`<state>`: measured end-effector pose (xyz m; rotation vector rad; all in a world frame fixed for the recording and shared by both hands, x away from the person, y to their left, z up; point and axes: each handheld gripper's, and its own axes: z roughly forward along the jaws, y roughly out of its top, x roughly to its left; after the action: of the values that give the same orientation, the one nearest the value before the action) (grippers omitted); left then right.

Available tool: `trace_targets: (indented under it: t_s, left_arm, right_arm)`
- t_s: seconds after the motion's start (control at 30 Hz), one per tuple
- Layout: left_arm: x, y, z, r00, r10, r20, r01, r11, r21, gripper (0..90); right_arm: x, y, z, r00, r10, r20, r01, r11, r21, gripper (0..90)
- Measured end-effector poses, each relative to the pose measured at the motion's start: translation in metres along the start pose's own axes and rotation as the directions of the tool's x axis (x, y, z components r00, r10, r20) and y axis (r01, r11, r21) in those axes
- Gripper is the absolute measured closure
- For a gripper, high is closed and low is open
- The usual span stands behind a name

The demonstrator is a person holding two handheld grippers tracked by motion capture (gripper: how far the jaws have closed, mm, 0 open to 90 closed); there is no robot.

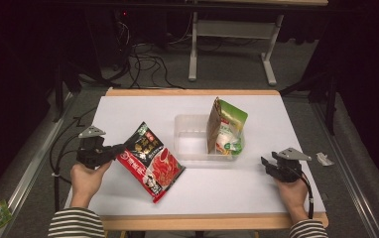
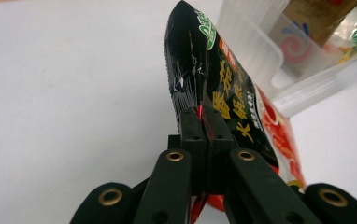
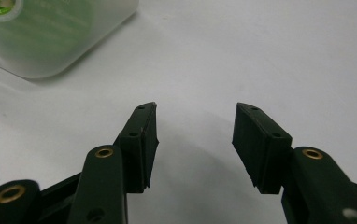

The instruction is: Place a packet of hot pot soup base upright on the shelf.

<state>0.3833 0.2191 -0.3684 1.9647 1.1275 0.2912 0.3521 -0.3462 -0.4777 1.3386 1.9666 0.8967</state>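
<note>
Black and red foil — that is the sauce packet (image 1: 149, 161) my left gripper (image 1: 114, 150) has pinched by its edge, my pads pressed together on the crimped seam, the packet lifted clear of the white table (image 1: 128, 111) and tilted, its far end dipping toward my side. In the left gripper view the packet (image 2: 223, 88) rises straight out from between my fingertips. Just beyond it stands the clear plastic tub (image 1: 190, 139), a green bag (image 1: 226, 129) upright inside. My right gripper (image 1: 267, 163) rests near the table's right edge — fingers (image 3: 141, 135) spread, nothing between them.
</note>
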Motion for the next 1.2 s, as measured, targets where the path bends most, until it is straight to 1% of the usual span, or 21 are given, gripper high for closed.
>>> trace_targets:
  t_s: [0.13, 0.17, 0.3, 0.37, 0.4, 0.63, 0.73, 0.8, 0.9, 1.0, 1.1, 1.13, 1.2]
  left_arm:
    - [-0.01, 0.009, -0.005, 0.9997, 0.015, 0.02, -0.015, 0.9997, -0.022, 90.0]
    - [-0.013, 0.011, -0.006, 0.9996, 0.023, 0.019, -0.022, 0.9995, -0.021, 90.0]
    - [-0.024, 0.019, -0.01, 0.998, 0.055, 0.031, -0.053, 0.9975, -0.047, 90.0]
    - [-0.031, 0.023, -0.013, 0.9947, 0.095, 0.038, -0.092, 0.9932, -0.071, 90.0]
    - [-0.034, 0.025, -0.014, 0.9936, 0.108, 0.035, -0.105, 0.9914, -0.079, 90.0]
    - [-0.049, 0.036, -0.022, 0.9876, 0.152, 0.039, -0.148, 0.9853, -0.085, 90.0]
    - [-0.054, 0.04, -0.025, 0.9865, 0.16, 0.032, -0.157, 0.9831, -0.095, 90.0]
    - [-0.054, 0.042, -0.027, 0.9862, 0.162, 0.034, -0.158, 0.9822, -0.101, 90.0]
    - [-0.057, 0.044, -0.027, 0.9853, 0.168, 0.028, -0.165, 0.9822, -0.089, 90.0]
    - [-0.061, 0.047, -0.027, 0.9846, 0.171, 0.035, -0.168, 0.9819, -0.088, 90.0]
    - [-0.066, 0.051, -0.028, 0.9807, 0.192, 0.034, -0.189, 0.9783, -0.085, 90.0]
    - [-0.068, 0.053, -0.029, 0.9799, 0.197, 0.028, -0.194, 0.9769, -0.09, 90.0]
    - [-0.07, 0.056, -0.03, 0.9784, 0.205, 0.03, -0.201, 0.9756, -0.088, 90.0]
  right_arm:
    - [0.0, 0.0, 0.0, 1.0, 0.005, 0.001, -0.005, 1.0, 0.0, 50.8]
    - [0.0, 0.0, 0.0, 1.0, 0.005, 0.001, -0.005, 1.0, 0.002, 50.7]
    - [0.0, 0.0, -0.001, 0.9999, 0.012, 0.0, -0.012, 0.9999, -0.001, 50.7]
    - [0.0, 0.0, 0.0, 0.9999, 0.011, -0.001, -0.011, 0.9999, -0.003, 50.7]
    - [0.0, 0.0, 0.0, 1.0, 0.01, 0.0, -0.01, 0.9999, -0.005, 50.7]
    - [-0.001, -0.001, -0.001, 0.9999, 0.011, 0.0, -0.011, 0.9999, -0.013, 50.7]
    - [-0.001, -0.001, -0.001, 0.9999, 0.012, -0.001, -0.012, 0.9998, -0.013, 50.7]
    - [-0.001, -0.001, -0.001, 0.9999, 0.012, -0.003, -0.012, 0.9998, -0.016, 50.7]
    - [-0.002, -0.001, -0.002, 0.9999, 0.015, -0.003, -0.015, 0.9996, -0.022, 50.7]
    - [-0.002, -0.001, -0.002, 0.9998, 0.018, -0.005, -0.019, 0.9995, -0.024, 50.7]
    - [-0.002, -0.001, -0.002, 0.9999, 0.016, -0.005, -0.016, 0.9995, -0.026, 50.7]
    - [-0.002, -0.001, -0.003, 0.9997, 0.025, -0.005, -0.025, 0.9994, -0.023, 50.8]
    - [-0.002, -0.001, -0.003, 0.9998, 0.02, -0.005, -0.02, 0.9993, -0.031, 50.8]
